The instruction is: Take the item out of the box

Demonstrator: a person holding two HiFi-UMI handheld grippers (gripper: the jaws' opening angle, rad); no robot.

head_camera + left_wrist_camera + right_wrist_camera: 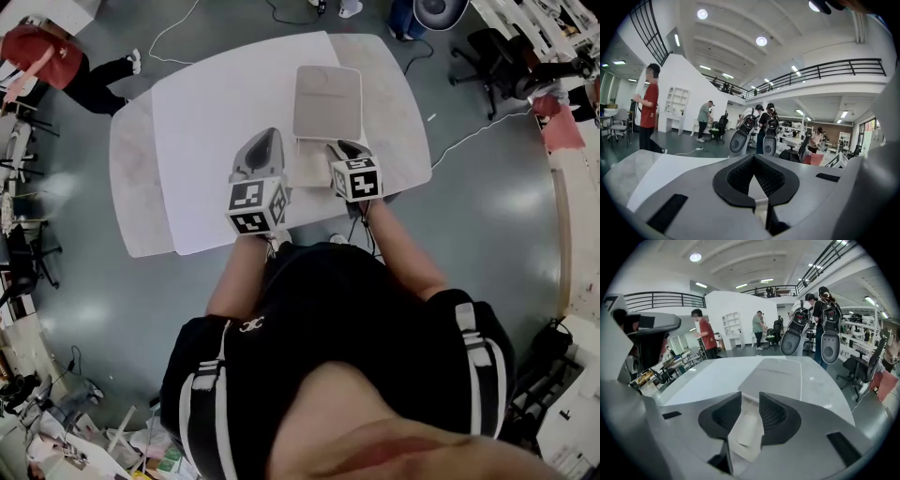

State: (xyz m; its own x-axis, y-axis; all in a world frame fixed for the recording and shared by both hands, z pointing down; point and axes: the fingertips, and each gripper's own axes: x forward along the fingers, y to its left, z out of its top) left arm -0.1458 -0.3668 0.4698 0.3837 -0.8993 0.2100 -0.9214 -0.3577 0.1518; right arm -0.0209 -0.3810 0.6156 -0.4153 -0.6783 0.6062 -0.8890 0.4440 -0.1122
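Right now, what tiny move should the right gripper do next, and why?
Probably lower the right gripper and close it on the white item: its jaws stand apart just above it, and it lies in the open box.

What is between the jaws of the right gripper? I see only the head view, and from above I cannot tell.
Observer: In the right gripper view, the right gripper has its jaws apart. A white part of the box shows in the gap, but the pads do not seem to press on it.
Operator: Is the left gripper open too?
Observer: No. The left gripper view shows the left gripper with its jaw tips together and nothing between them.
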